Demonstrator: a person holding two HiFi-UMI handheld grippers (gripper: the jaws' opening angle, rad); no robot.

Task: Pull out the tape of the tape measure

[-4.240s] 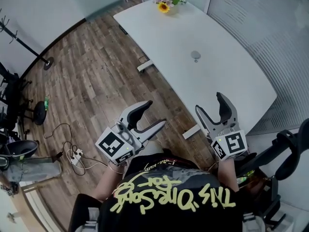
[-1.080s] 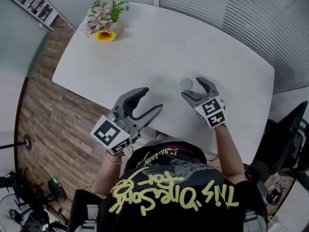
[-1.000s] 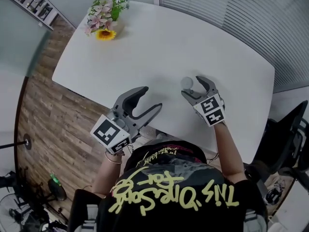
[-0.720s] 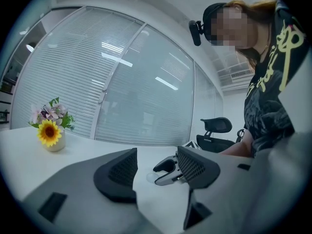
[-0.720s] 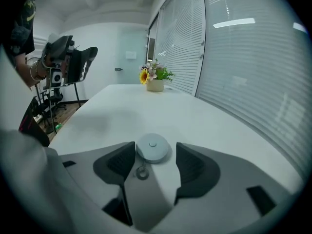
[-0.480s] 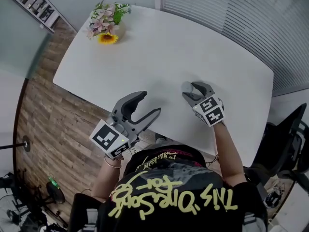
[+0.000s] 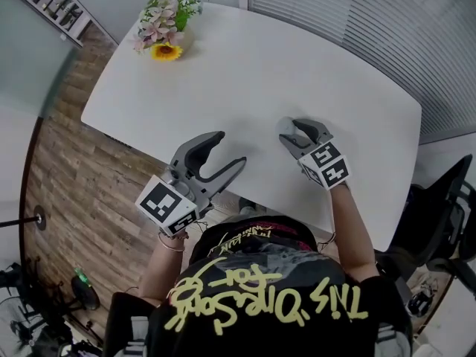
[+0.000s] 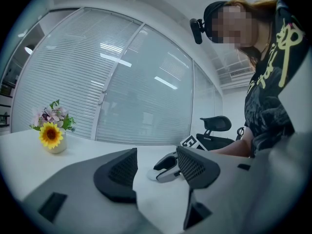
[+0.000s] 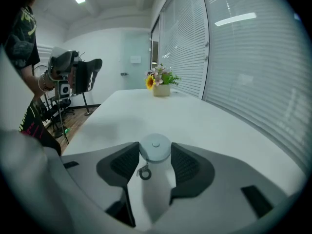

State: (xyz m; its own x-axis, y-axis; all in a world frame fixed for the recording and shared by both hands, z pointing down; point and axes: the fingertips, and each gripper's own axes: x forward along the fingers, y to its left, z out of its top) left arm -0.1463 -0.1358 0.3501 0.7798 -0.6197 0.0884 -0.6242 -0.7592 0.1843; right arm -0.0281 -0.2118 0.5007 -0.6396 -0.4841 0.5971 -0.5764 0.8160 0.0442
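Now closing, the right gripper [image 7: 296,131] has just brought its jaws onto the round grey tape measure [image 9: 155,149] lying near the white table's [image 7: 245,65] front edge, while the left gripper [image 7: 219,155] hovers alongside, jaws spread and empty.

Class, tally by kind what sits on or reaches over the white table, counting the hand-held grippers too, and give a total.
tape measure: 1
vase of flowers: 1
grippers: 2, the left gripper open and empty, the right gripper with jaws that have just been closing onto the tape measure
Total: 4
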